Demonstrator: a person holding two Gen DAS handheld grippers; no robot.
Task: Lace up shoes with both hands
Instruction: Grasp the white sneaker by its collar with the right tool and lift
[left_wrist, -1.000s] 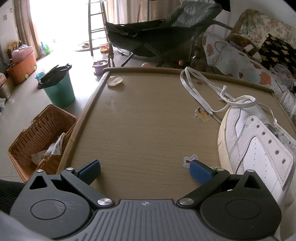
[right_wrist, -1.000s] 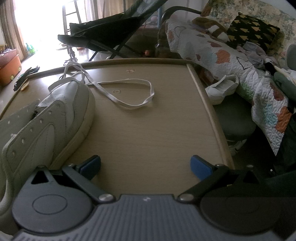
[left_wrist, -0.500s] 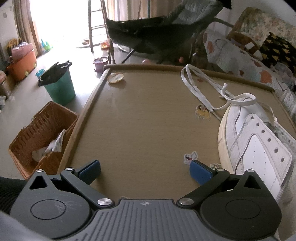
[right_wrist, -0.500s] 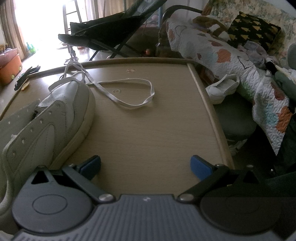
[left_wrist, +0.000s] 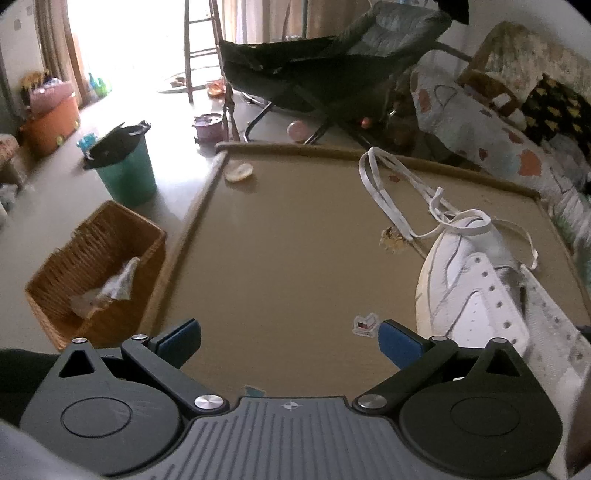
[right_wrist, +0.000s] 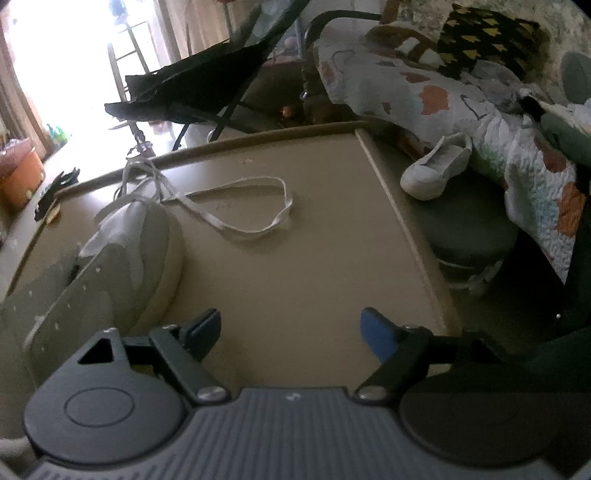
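Since a second ago, the left gripper (left_wrist: 290, 341) is sitting a bit higher over the table (left_wrist: 288, 258), so more of the tabletop and floor is showing than before. Its two blue pads are staying spread wide apart, just as they were, and nothing is between them. The right gripper (right_wrist: 291, 330) is looking tipped to one side now, so the room is leaning in its view. Its jaws are closing a little from where they were, but they are still far apart and only bare table is lying between them.

The white shoe (left_wrist: 476, 291) is lying on the table, on the right side in the left view and on the left side in the right view (right_wrist: 136, 254). It is sitting between the two grippers. Its eyelet holes are showing with nothing through them. The white lace (left_wrist: 388, 199) is hanging onto the far end of the shoe and is trailing in loose loops across the table beyond it. One big loop (right_wrist: 258, 206) is lying flat on the wood, well apart from both grippers.

On the floor to the left of the table, a brown woven basket (left_wrist: 92, 266) is sitting near a green bin (left_wrist: 129, 173). Another white shoe (right_wrist: 436, 170) is resting off the right edge of the table, beside a patterned quilt (right_wrist: 461, 103).
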